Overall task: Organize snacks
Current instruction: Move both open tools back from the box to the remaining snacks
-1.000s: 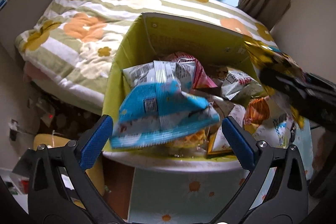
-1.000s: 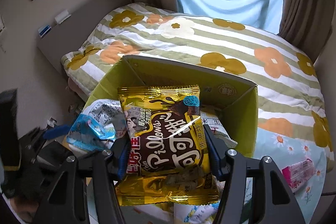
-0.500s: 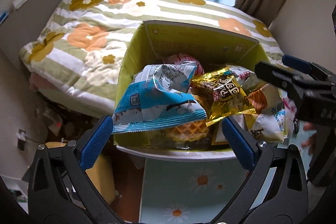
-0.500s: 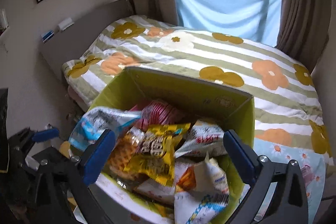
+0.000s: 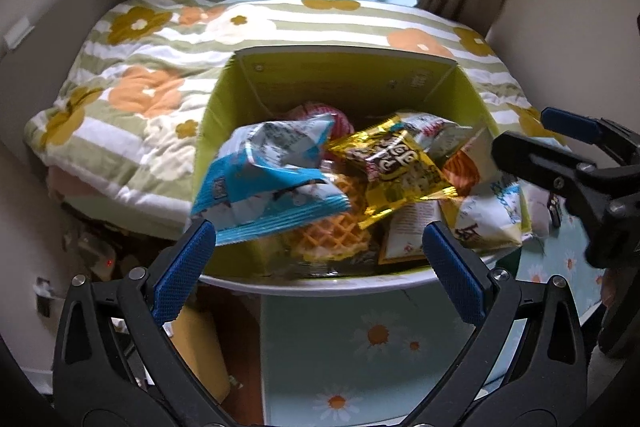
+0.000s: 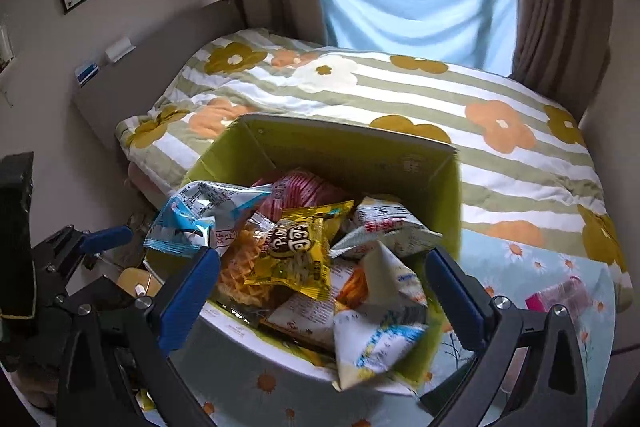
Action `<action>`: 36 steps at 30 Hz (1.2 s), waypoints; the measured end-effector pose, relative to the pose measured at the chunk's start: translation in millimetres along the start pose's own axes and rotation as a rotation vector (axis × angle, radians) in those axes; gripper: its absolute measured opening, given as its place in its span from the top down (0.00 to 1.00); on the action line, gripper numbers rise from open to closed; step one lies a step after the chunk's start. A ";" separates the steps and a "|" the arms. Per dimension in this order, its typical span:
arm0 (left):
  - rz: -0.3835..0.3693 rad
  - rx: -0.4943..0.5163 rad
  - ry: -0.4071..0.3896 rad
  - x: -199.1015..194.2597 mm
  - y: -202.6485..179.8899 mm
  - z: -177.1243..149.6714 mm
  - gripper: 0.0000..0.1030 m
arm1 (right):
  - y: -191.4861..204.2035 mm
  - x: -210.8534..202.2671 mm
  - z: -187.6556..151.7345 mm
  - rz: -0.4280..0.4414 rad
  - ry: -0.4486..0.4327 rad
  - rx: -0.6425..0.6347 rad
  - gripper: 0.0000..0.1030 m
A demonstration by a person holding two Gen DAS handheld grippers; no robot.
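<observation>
Both my tongs, left gripper (image 5: 320,259) and right gripper (image 6: 322,285), stood wide and empty low in frame; gold packet (image 6: 294,253) lay mid-frame in the green box (image 6: 344,151).

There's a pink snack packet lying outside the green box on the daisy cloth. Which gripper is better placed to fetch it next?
Right, probably. The pink packet lies just beyond the right gripper, whose jaws are open and empty. The left gripper, also open, sits on the far side of the green box.
</observation>
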State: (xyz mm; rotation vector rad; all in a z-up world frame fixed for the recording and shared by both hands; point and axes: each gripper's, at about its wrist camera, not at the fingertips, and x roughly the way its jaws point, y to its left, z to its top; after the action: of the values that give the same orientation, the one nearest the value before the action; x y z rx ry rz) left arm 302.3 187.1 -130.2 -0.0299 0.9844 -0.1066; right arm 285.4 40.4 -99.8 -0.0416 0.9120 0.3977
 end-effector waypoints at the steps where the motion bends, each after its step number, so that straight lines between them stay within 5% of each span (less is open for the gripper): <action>1: -0.008 0.006 0.000 -0.4 -4.9 0.4 0.01 | -3.4 -5.9 -1.6 -0.003 -0.016 0.010 0.01; 7: -0.028 0.053 -0.032 -8.7 -43.1 1.6 0.01 | -42.2 -44.4 -11.7 -0.005 -0.106 0.058 0.01; 11: -0.041 0.066 -0.046 -12.8 -75.9 1.2 0.01 | -81.5 -64.1 -20.2 -0.015 -0.075 0.063 0.01; 22: -0.121 0.152 -0.056 -7.2 -218.6 -8.3 0.01 | -199.7 -125.6 -65.7 -0.109 -0.102 0.053 0.01; 36: -0.107 0.113 0.080 59.4 -324.2 -47.5 0.01 | -304.2 -90.6 -137.3 -0.015 0.049 -0.035 0.07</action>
State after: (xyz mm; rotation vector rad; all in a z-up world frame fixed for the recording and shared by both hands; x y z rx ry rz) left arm 270.5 -140.3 -182.0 0.0251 1.0550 -0.2629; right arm 238.9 -297.9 -154.2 -0.0907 0.9524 0.4003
